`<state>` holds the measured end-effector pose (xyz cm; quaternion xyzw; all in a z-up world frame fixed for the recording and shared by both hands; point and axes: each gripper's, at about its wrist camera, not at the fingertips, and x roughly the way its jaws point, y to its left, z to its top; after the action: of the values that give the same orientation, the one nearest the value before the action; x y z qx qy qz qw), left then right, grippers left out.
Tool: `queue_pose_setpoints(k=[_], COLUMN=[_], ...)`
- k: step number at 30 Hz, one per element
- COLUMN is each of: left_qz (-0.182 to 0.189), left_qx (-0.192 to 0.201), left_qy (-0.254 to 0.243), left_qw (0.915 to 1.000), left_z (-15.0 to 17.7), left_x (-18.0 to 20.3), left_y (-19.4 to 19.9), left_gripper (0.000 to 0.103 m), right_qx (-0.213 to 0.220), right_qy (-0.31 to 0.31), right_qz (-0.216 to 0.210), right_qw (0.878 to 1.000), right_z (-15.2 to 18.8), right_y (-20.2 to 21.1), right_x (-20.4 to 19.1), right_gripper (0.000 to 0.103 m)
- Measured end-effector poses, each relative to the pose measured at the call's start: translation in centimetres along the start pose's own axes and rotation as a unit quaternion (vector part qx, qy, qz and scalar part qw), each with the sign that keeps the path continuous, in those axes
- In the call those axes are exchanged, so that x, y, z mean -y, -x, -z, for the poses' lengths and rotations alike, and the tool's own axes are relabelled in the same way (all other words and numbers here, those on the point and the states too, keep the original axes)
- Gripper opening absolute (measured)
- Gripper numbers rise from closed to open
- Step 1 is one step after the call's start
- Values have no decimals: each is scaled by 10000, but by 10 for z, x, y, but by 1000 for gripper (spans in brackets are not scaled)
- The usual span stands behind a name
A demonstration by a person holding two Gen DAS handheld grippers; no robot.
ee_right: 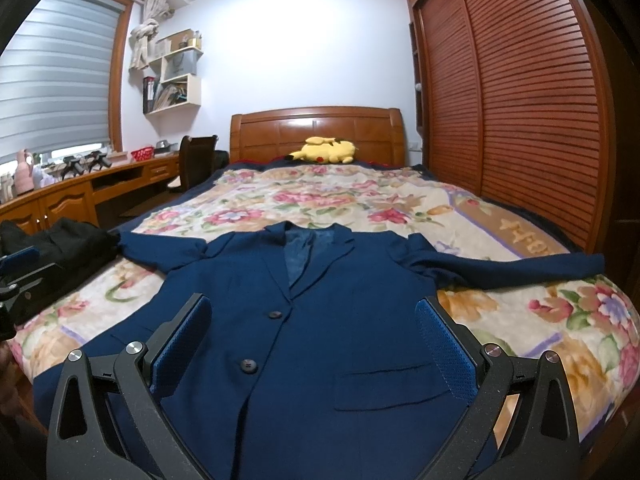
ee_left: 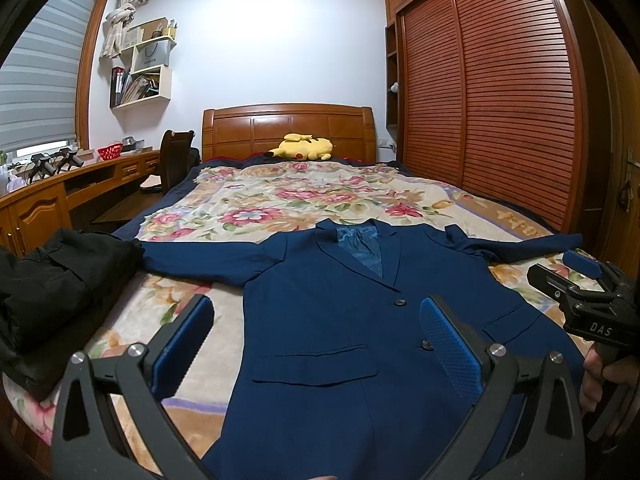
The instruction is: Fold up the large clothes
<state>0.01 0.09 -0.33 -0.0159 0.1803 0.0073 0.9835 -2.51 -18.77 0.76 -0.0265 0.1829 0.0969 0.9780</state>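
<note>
- Left claw [ee_left: 316, 340] spread wide, gripping nothing; right claw [ee_right: 312, 338] likewise, above jacket [ee_right: 304, 300] flat at bed [ee_right: 540, 248] foot edge.
- Probably soft, weighty, shoulders stiffer; pinch sleeve cuffs or hem corners.

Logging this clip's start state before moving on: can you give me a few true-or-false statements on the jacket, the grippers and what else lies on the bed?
1. The navy suit jacket lies face up with both sleeves spread out. True.
2. The left gripper is shut on the jacket's hem. False: it is open and holds nothing.
3. The right gripper is open. True.
4. Black clothing lies beside the jacket's right sleeve. False: it lies at the left sleeve's end.
5. A yellow plush toy lies near the headboard. True.
</note>
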Motion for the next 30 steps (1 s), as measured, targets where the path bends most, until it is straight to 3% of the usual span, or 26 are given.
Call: queue_pose_setpoints(k=[30], left_qz=[-5], left_qx=[-2], left_qy=[-2], left_qw=[10000], left_z=[-3], left_x=[1], left_y=[3], left_gripper=[103], right_qx=[-5], right_qy=[-7], right_qz=[-1], right_qw=[10000], right_z=[2], right_y=[0], right_x=[1], right_gripper=[103])
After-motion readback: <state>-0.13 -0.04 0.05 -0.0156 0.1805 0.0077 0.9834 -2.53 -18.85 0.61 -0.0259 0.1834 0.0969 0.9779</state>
